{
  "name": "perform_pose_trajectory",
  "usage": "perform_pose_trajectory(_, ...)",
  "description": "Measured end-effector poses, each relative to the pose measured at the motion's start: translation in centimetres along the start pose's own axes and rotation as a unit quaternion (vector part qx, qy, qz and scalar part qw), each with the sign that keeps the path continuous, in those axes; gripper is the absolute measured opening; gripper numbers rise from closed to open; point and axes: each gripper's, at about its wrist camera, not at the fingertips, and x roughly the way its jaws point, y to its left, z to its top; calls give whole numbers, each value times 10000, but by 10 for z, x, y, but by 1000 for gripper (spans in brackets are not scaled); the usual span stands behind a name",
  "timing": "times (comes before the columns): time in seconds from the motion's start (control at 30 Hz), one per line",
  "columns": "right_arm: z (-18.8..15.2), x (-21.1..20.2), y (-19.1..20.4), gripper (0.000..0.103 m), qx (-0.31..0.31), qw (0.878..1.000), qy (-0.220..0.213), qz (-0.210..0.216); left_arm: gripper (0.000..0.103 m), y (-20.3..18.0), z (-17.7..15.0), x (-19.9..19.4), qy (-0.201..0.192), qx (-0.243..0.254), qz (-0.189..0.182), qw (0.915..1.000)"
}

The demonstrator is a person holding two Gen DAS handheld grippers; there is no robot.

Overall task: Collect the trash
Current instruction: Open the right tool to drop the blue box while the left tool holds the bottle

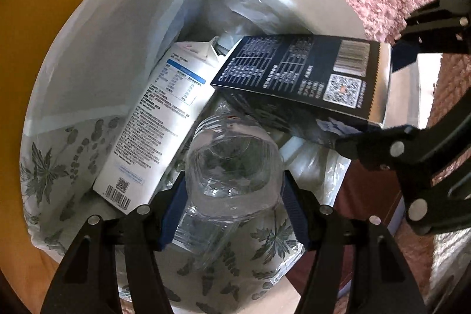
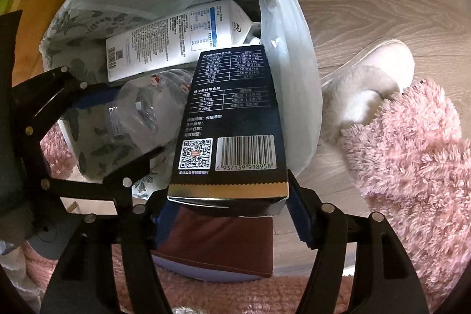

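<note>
Nearest your left camera, the clear plastic bottle sat between the blue pads of your left gripper, both pads touching its crumpled sides, so the tongs gripped it over the bin. Your right gripper held the dark blue box by its near end in the same way, the right pad against its edge, barcode face up. Both pieces of trash hung over the mouth of the bin lined with a white bag, printed with grey leaves. A white carton already lay inside, leaning against the liner. A pink fluffy sleeve and a pale slipper showed on the wooden floor beside the bin.
</note>
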Motion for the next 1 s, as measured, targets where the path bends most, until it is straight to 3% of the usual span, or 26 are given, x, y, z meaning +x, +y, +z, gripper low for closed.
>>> perform_pose_trajectory(0.2,-7,-1,-10,71,143,9998,95,35,61,8,-1,2,-23,-35,23,10000)
perform_pose_trajectory(0.4,-15,-11,-8,71,85,9996,-139,-227,61,5,-1,-3,-73,-96,51,9999)
perform_pose_trajectory(0.7,-13,-36,-5,70,57,9988,-93,-475,61,3,-6,-10,-181,-81,84,9998)
perform_pose_trajectory(1.0,7,-31,18,57,-231,9949,181,-965,61,-2,-10,-13,-264,-116,47,9996)
